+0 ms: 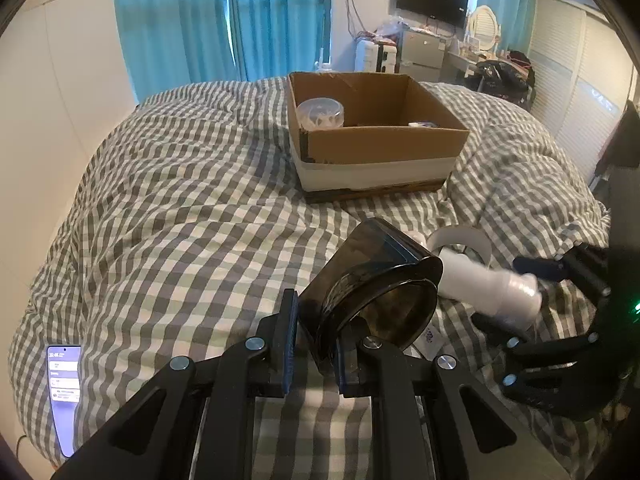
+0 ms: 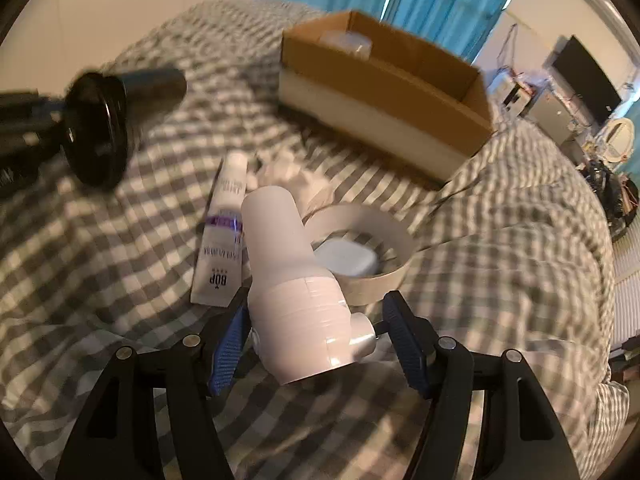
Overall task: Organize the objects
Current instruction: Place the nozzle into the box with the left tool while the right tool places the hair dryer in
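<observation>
My left gripper [image 1: 313, 354] is shut on the rim of a dark translucent cup [image 1: 372, 284] and holds it tilted above the checked bedspread; the cup also shows in the right wrist view [image 2: 120, 108]. My right gripper [image 2: 316, 344] holds a white bottle [image 2: 292, 280] between its blue pads; the right pad stands slightly off the bottle. The bottle shows in the left wrist view [image 1: 488, 284] too. An open cardboard box [image 1: 376, 140] sits on the bed beyond, with a clear round container [image 1: 320, 114] inside.
A white BOP tube [image 2: 222, 232], a white tape ring [image 2: 376, 248] around a pale blue case [image 2: 348, 258], and white crumpled items lie on the bed. A lit phone [image 1: 64, 392] lies at the left. Blue curtains, a TV and a desk stand behind.
</observation>
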{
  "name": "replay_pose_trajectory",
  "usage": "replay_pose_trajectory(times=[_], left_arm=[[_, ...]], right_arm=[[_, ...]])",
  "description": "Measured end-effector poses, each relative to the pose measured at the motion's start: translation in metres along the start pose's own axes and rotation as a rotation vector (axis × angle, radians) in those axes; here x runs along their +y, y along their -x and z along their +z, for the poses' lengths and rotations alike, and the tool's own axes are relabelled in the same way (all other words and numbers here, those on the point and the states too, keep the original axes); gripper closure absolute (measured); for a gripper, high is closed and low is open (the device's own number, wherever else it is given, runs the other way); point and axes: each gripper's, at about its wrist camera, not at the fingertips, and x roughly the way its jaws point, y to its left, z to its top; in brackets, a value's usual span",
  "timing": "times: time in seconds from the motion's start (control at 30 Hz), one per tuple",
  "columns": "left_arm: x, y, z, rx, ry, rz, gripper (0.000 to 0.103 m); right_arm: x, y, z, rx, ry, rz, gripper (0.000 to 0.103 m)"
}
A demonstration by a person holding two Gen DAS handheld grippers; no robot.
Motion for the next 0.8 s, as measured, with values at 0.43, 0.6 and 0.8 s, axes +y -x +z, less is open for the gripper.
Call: replay_pose_trajectory(times=[0.43,0.6,0.8], left_arm=[[-0.010,0.031,0.015,-0.068,-0.025,-0.018,0.088],[-0.012,0.042,0.045,-0.111,-0.043,-0.008,0.088],[-0.009,0.039,0.108,-0.162,-0.056,0.010,0.088]], right_arm=[[-0.023,0.065,0.018,-0.174,-0.100,-0.067,0.037],[-0.036,0.090,0.041,-0.252,-0.101,-0.092,0.037],[-0.058,0.110,0.089,-0.340,-0.094,-0.126,0.037]])
